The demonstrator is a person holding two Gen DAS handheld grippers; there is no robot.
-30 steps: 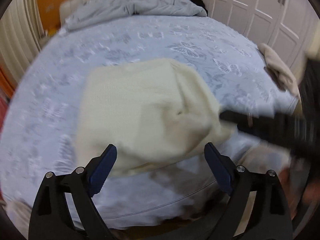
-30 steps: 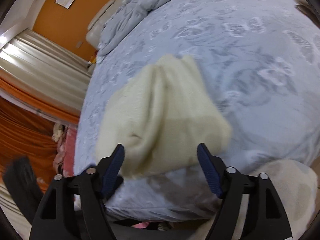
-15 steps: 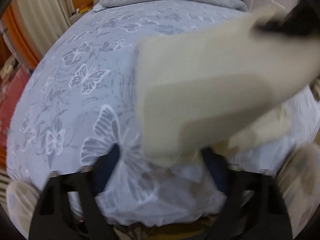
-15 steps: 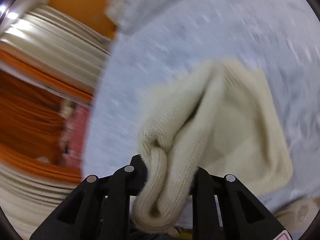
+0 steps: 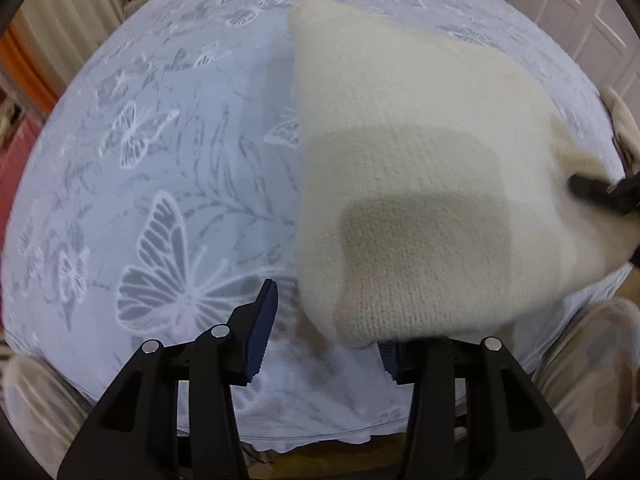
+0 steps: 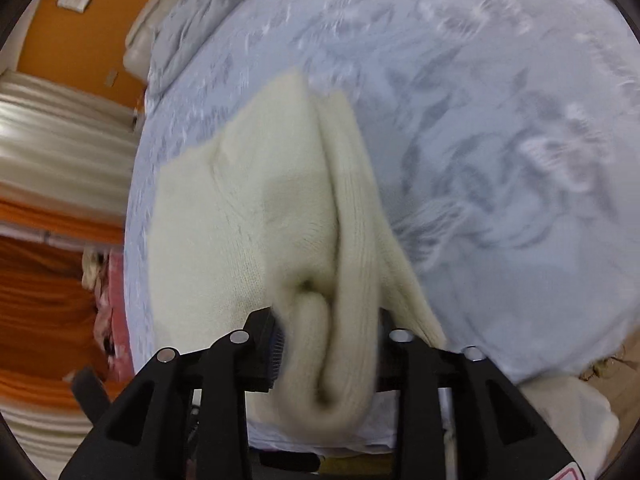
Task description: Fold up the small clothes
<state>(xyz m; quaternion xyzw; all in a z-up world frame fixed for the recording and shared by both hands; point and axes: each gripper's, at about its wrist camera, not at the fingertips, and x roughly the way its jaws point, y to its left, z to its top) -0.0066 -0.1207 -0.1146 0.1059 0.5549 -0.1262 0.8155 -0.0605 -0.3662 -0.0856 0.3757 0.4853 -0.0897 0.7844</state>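
The right tool (image 6: 326, 344) is clamped tight on a bunched, rolled edge of the cream knitted garment (image 6: 256, 216), thick folds squeezed between its jaws. The knit fans out from that grip across the butterfly-print bedsheet (image 6: 500, 168). From the left wrist view the garment (image 5: 420, 184) fills the right half, lying over the bed at its near edge. The left tool (image 5: 326, 340) stands wide apart, gripping nothing, though the cloth's lower corner drapes over its right finger. A grey duvet (image 6: 208, 4) sits bunched at the headboard.
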